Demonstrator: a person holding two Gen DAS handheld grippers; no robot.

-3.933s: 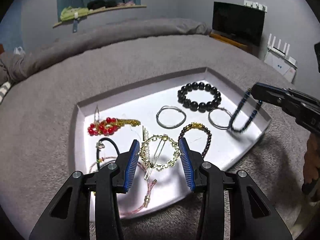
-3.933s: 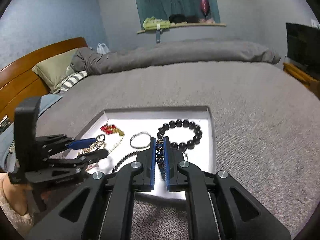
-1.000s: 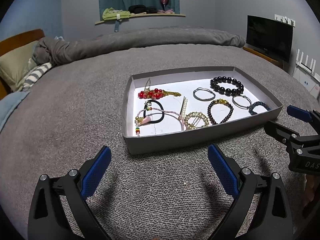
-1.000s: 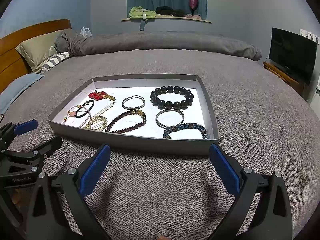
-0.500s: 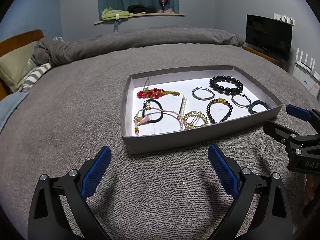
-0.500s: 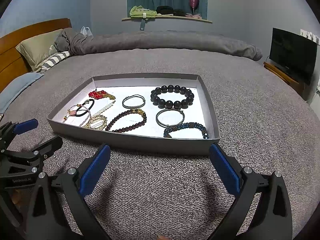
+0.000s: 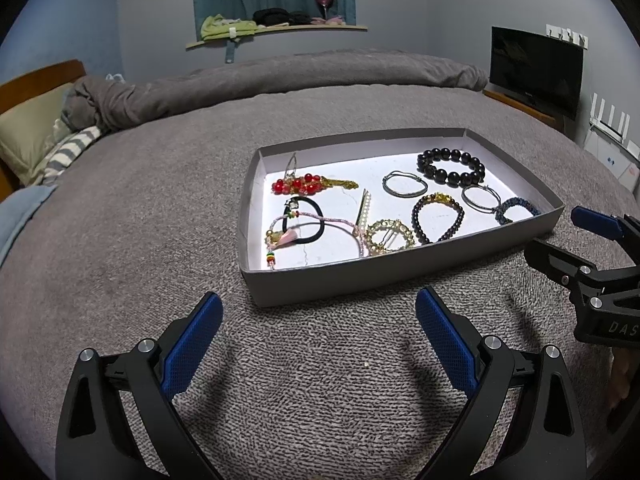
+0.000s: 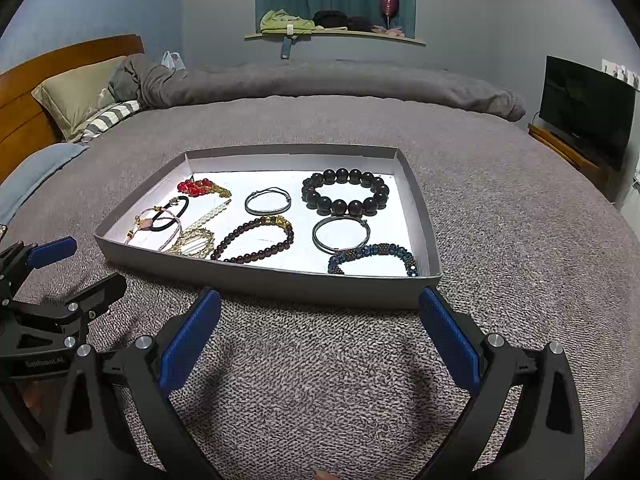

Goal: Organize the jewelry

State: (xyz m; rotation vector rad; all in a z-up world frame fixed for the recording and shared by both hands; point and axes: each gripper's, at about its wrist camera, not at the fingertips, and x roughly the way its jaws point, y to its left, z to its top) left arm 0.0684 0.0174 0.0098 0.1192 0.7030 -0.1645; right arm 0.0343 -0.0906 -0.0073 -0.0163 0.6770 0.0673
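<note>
A: What is sitting in the grey tray (image 8: 424,216) at the centre of the right wrist view?

B: I am counting nine or so pieces. Three beaded bracelets: a black bead bracelet (image 8: 346,197) at the upper right, a dark red bead bracelet (image 8: 253,244) in the middle front, and a blue bead bracelet (image 8: 373,259) at the lower right corner. Two thin metal bangles (image 8: 341,233) are lying between them, one behind the other.

A: And the left half?

B: A red bead cluster (image 8: 197,187) at the upper left, a black hair tie (image 8: 173,213) tangling with a pink cord, a pearl clip (image 8: 208,213), and a gold chain ring (image 8: 193,240) near the front wall.

A: The tongs?

B: The left gripper (image 7: 318,338) and the right gripper (image 8: 319,332) are both gaping wide, holding nothing, hovering over the grey blanket (image 8: 520,208) in the lower part of each frame, just short of the tray.
</note>
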